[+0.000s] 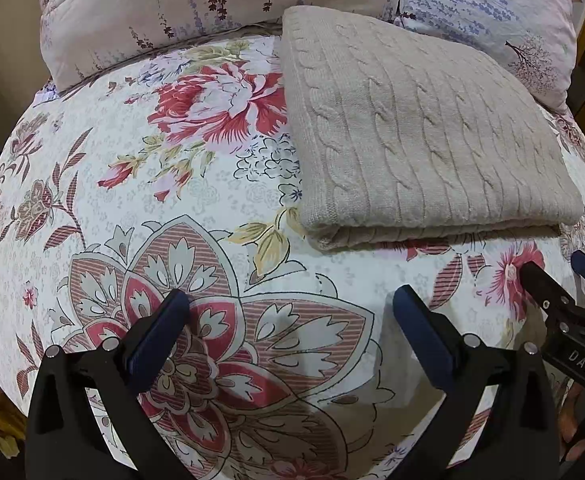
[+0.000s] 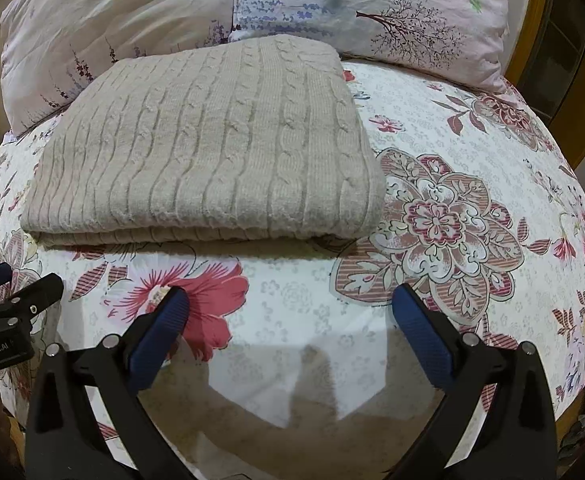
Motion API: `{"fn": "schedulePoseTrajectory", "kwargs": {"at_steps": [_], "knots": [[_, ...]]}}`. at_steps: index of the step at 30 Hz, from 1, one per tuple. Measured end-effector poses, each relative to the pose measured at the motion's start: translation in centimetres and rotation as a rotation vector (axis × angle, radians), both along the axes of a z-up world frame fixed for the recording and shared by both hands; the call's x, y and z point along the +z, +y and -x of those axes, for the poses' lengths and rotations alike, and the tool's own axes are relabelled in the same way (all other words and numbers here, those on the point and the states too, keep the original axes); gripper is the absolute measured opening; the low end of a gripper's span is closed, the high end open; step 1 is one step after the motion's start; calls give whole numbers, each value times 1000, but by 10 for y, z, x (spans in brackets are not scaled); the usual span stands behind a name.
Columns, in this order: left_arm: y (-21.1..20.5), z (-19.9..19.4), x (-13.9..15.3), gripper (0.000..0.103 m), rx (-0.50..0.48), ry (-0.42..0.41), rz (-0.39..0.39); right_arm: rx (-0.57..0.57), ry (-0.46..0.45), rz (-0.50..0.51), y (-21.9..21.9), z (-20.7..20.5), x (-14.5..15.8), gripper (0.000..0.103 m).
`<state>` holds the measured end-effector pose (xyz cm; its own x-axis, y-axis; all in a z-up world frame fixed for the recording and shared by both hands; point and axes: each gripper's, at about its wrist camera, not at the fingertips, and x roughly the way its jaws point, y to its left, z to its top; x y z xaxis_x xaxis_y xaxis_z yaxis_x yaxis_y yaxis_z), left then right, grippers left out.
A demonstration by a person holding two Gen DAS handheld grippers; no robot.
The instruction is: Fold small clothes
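Note:
A beige cable-knit garment [image 1: 420,132] lies folded into a neat rectangle on the floral bedsheet [image 1: 172,184], its folded edge facing me. It also shows in the right wrist view [image 2: 212,148]. My left gripper [image 1: 292,300] is open and empty, hovering over the sheet in front of and left of the garment. My right gripper [image 2: 290,300] is open and empty, just in front of the garment's near edge. The right gripper's fingers [image 1: 548,292] show at the right edge of the left wrist view, and the left gripper's fingers [image 2: 32,292] at the left edge of the right wrist view.
Two pale floral pillows [image 1: 220,4] [image 2: 372,12] lean at the head of the bed behind the garment. A wooden bed frame [image 2: 564,92] runs along the right side. The sheet [image 2: 472,208] stretches flat to the right of the garment.

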<state>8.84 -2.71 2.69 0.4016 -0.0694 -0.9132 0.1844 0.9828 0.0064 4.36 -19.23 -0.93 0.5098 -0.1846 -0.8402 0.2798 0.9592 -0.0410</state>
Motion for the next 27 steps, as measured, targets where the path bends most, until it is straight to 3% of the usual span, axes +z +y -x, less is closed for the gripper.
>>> {"fn": "schedulePoseTrajectory", "kwargs": {"at_steps": [27], "knots": [[0, 0, 0, 102, 3, 6, -1, 6, -4, 2, -1, 1, 0, 101]]}}
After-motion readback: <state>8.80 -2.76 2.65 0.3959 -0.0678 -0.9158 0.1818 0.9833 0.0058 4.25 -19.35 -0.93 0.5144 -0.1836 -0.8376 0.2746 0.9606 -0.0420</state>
